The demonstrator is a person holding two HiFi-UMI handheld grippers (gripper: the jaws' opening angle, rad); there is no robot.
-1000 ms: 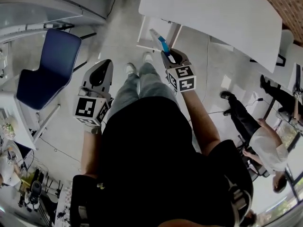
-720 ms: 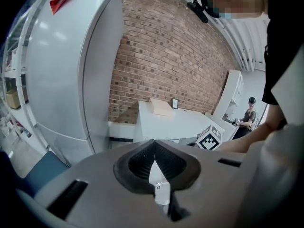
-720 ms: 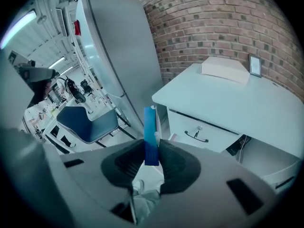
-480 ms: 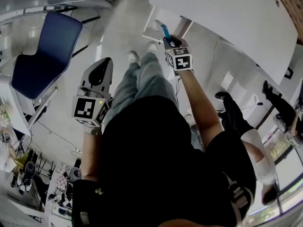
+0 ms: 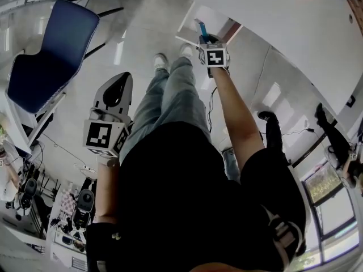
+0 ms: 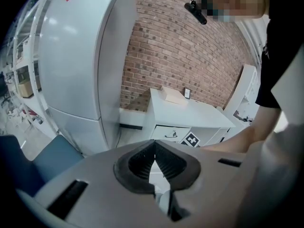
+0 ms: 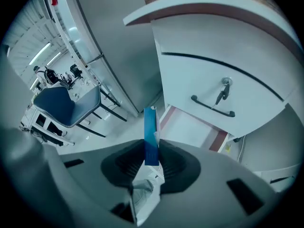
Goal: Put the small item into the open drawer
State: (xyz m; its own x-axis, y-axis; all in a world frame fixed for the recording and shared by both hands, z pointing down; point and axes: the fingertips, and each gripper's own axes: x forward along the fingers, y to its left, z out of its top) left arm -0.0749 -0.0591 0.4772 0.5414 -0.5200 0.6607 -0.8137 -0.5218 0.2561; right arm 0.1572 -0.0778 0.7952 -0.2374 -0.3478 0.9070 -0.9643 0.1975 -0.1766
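Note:
My right gripper (image 7: 152, 156) is shut on a thin blue packet (image 7: 150, 132) that stands upright between its jaws. In the head view the right gripper (image 5: 207, 39) reaches out to the white cabinet, with the blue packet (image 5: 202, 29) at the open lower drawer (image 5: 190, 26). The right gripper view shows that open drawer (image 7: 190, 129) just ahead, under a shut drawer with a dark handle (image 7: 212, 106) and a key. My left gripper (image 5: 115, 90) hangs at my left side over the floor; in its own view the left gripper (image 6: 155, 158) has its jaws touching, with nothing held.
A blue chair (image 5: 48, 58) stands on the floor to the left. The white desk top (image 5: 295, 44) runs over the cabinet at the upper right. Another person (image 5: 334, 129) is at the far right. A cable lies on the floor near my feet.
My right gripper has moved forward with the blue packet, up to the open drawer. The left gripper has stayed where it was.

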